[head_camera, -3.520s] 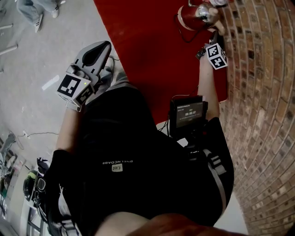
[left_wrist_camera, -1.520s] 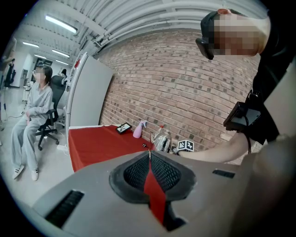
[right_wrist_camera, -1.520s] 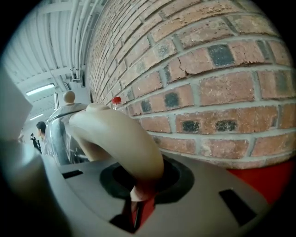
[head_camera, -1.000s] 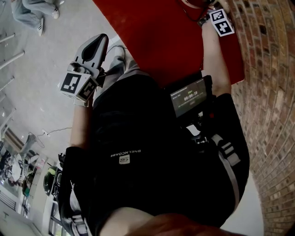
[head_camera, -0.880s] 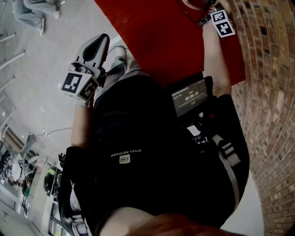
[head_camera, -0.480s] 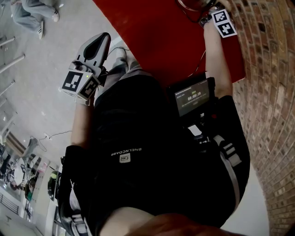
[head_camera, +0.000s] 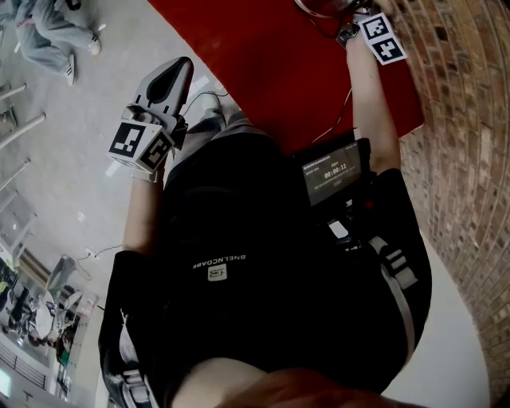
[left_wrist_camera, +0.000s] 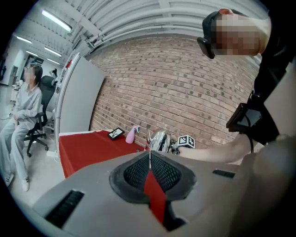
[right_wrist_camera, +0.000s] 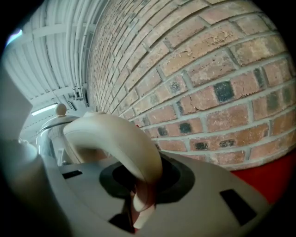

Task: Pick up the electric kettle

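The electric kettle (left_wrist_camera: 159,140) is shiny steel with a cream handle (right_wrist_camera: 121,139) and a knobbed lid. In the right gripper view my right gripper (right_wrist_camera: 142,187) is shut on that handle, and the steel body (right_wrist_camera: 50,135) hangs at the left. In the head view only the kettle's edge (head_camera: 323,6) shows at the top, beside the right gripper's marker cube (head_camera: 380,38). My left gripper (head_camera: 177,76) is held out over the floor, apart from the kettle. Its jaws (left_wrist_camera: 150,159) are shut with nothing between them.
A brick wall (right_wrist_camera: 203,78) stands close behind the kettle. The table with a red cloth (left_wrist_camera: 90,148) also carries a pink spray bottle (left_wrist_camera: 132,134) and a small framed picture (left_wrist_camera: 115,133). A person (left_wrist_camera: 23,115) sits on a chair at the left.
My right gripper has risen with the kettle, and both have slid towards the top edge of the head view. The left gripper has barely shifted.
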A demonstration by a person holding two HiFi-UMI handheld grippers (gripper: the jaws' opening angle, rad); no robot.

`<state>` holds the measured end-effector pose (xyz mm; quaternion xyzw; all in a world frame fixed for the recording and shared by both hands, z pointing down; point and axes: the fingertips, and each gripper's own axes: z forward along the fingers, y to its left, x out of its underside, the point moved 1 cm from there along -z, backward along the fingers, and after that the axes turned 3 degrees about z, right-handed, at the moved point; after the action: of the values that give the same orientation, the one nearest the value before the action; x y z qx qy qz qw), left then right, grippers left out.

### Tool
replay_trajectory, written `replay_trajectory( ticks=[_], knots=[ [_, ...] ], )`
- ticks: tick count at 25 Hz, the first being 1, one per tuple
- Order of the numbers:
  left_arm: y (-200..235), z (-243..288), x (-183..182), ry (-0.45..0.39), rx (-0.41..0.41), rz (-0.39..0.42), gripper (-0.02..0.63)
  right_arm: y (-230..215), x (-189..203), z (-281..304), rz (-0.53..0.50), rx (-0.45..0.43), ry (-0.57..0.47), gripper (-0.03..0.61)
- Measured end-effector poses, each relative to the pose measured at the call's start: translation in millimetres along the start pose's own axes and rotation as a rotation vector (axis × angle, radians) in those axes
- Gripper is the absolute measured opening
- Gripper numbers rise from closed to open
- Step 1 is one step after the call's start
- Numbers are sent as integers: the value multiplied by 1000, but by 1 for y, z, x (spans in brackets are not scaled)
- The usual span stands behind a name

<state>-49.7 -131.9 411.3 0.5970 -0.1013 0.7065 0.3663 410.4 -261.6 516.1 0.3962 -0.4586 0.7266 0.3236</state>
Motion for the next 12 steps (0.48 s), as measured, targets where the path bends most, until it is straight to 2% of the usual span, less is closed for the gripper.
replay_trajectory(
  ticks=[12],
  knots=[
    [4, 4, -20, -40, 114, 20, 6, 48, -40, -65, 63, -66, -43, 83]
  ],
)
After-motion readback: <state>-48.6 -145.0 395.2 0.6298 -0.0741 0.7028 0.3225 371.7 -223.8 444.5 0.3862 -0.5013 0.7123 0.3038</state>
